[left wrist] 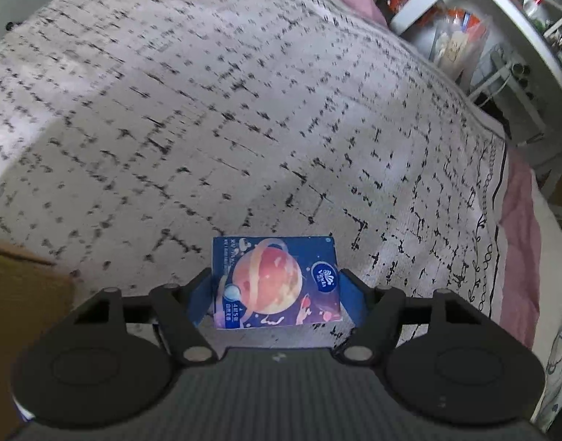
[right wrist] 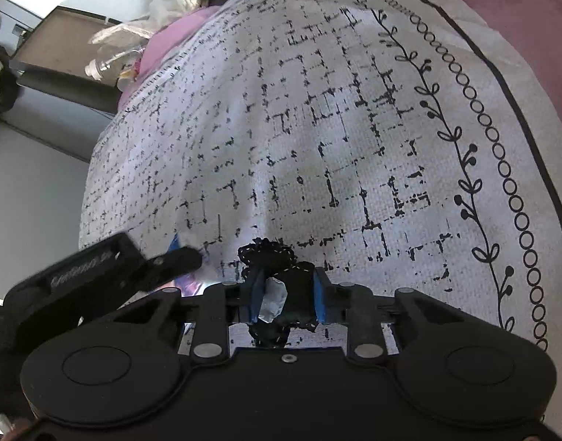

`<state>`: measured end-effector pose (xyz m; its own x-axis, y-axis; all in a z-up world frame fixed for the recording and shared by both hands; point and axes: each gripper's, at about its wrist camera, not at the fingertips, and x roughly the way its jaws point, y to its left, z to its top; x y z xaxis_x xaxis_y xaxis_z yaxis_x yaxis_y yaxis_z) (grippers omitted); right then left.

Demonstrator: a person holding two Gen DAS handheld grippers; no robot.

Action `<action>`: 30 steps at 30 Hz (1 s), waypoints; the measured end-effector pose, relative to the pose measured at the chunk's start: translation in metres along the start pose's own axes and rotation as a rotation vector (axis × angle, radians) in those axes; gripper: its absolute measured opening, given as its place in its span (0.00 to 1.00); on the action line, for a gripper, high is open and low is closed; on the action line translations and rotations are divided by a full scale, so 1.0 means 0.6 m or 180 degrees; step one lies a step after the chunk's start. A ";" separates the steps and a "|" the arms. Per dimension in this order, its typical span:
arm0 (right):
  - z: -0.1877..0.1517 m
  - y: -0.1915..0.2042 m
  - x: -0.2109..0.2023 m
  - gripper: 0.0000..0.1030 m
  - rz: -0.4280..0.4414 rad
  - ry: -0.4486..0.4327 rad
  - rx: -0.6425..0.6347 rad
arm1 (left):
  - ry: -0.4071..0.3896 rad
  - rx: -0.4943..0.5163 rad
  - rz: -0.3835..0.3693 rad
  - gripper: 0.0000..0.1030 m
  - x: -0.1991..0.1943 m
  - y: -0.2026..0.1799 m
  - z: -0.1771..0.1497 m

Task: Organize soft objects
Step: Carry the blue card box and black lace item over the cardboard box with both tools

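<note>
My left gripper (left wrist: pixel 275 290) is shut on a blue tissue pack (left wrist: pixel 277 281) printed with an orange planet, held flat just above the white bed cover (left wrist: pixel 244 110) with its black dash pattern. My right gripper (right wrist: pixel 288 294) is shut on a black crocheted soft item (right wrist: pixel 277 257) with a pale tag or cloth bit (right wrist: pixel 275 299) beside its left pad. In the right wrist view the left gripper (right wrist: pixel 134 268) shows at the left, with a corner of the blue pack (right wrist: pixel 175 244) peeking past its finger.
A pink sheet (left wrist: pixel 520 239) lies under the cover along the bed's right edge. A white shelf unit with bags and clutter (left wrist: pixel 465 36) stands beyond the bed. A brown cardboard box (left wrist: pixel 20 286) sits at the left. A sofa and plastic bags (right wrist: pixel 126 44) lie past the bed's far end.
</note>
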<state>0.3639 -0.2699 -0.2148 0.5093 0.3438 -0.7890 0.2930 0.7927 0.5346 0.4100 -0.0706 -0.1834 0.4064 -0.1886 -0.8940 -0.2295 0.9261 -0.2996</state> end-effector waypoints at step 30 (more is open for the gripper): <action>-0.062 0.107 -0.118 0.26 0.0249 -0.0342 -0.0702 | -0.0578 -0.0078 0.0041 0.69 -0.262 0.130 -0.051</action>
<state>0.3164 -0.2246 -0.1363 0.6100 0.3624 -0.7047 0.0716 0.8604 0.5045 0.3014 0.0211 -0.0765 0.5558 -0.1127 -0.8237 -0.2561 0.9194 -0.2986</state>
